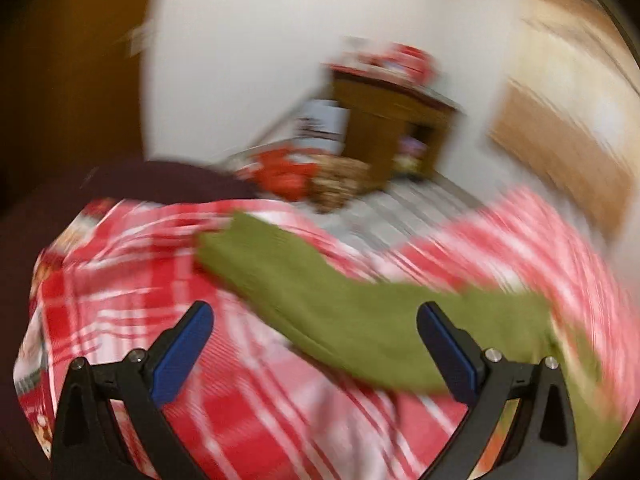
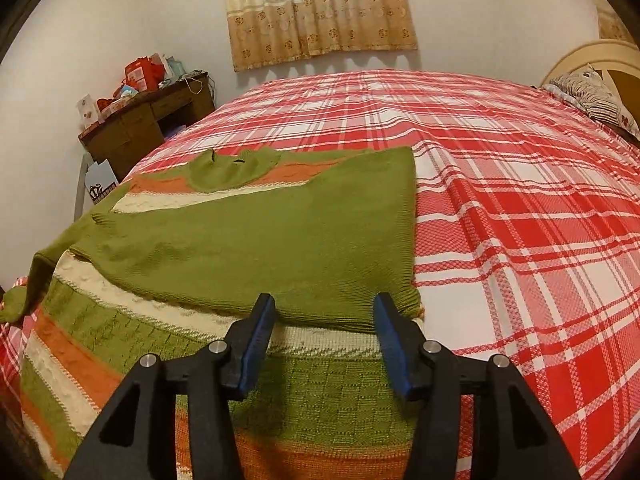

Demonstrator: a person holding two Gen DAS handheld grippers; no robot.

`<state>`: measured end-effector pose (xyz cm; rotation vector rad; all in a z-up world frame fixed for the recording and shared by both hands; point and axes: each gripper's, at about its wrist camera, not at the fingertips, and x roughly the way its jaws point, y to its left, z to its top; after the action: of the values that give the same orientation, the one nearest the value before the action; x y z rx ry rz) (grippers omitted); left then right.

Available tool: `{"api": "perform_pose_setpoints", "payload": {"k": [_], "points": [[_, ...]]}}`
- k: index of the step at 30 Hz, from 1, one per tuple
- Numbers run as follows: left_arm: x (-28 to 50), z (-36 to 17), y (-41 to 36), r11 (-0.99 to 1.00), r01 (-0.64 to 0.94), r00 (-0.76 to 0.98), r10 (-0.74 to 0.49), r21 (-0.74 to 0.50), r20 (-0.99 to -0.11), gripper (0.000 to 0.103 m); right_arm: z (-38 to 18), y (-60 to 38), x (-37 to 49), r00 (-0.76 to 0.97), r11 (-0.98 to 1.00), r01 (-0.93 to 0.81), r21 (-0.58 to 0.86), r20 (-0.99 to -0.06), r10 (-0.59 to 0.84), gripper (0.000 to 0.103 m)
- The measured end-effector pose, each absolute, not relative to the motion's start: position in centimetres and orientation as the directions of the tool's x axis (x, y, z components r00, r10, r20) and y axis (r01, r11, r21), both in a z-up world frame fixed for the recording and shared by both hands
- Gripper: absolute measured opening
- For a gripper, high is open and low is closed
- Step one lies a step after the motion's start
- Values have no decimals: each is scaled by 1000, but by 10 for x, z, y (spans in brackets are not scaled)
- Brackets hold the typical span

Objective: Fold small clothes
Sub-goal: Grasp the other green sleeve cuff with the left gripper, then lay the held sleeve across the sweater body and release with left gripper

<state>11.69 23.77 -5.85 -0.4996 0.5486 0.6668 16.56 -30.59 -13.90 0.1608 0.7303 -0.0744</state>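
A green knit sweater (image 2: 260, 232) with orange and cream stripes lies on the red plaid bedspread (image 2: 520, 220). One side is folded over the body, with its ribbed hem near me. My right gripper (image 2: 325, 304) hovers at that hem, open; the cloth lies flat between the blue pads (image 2: 256, 344) and they do not press on it. A sleeve (image 2: 36, 276) hangs off the bed's left edge. The left wrist view is badly blurred: my left gripper (image 1: 314, 312) stands wide open above a green sleeve (image 1: 280, 256) stretched across the bedspread (image 1: 120, 280), with nothing gripped.
A cluttered wooden desk (image 2: 140, 120) stands against the wall left of the bed, and it also shows as the desk (image 1: 392, 120) in the left wrist view. A pillow (image 2: 592, 92) and headboard are at the far right. A curtain (image 2: 320, 12) hangs behind.
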Motion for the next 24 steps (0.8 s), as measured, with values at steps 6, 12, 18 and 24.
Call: {"api": "perform_pose_setpoints", "payload": {"k": [6, 12, 18, 24], "points": [[145, -84, 301, 522, -789, 560, 390, -325, -731, 88, -139, -304, 166, 742, 985, 123, 120, -670, -11, 54], [171, -103, 304, 525, -792, 527, 329, -312, -783, 52, -139, -304, 166, 742, 985, 123, 117, -670, -13, 54], [169, -96, 299, 560, -781, 537, 375, -277, -756, 13, -140, -303, 165, 743, 986, 120, 118, -670, -10, 55], [184, -80, 288, 624, -749, 555, 410, -221, -724, 10, -140, -303, 165, 743, 986, 120, 119, -669, -9, 56]]}}
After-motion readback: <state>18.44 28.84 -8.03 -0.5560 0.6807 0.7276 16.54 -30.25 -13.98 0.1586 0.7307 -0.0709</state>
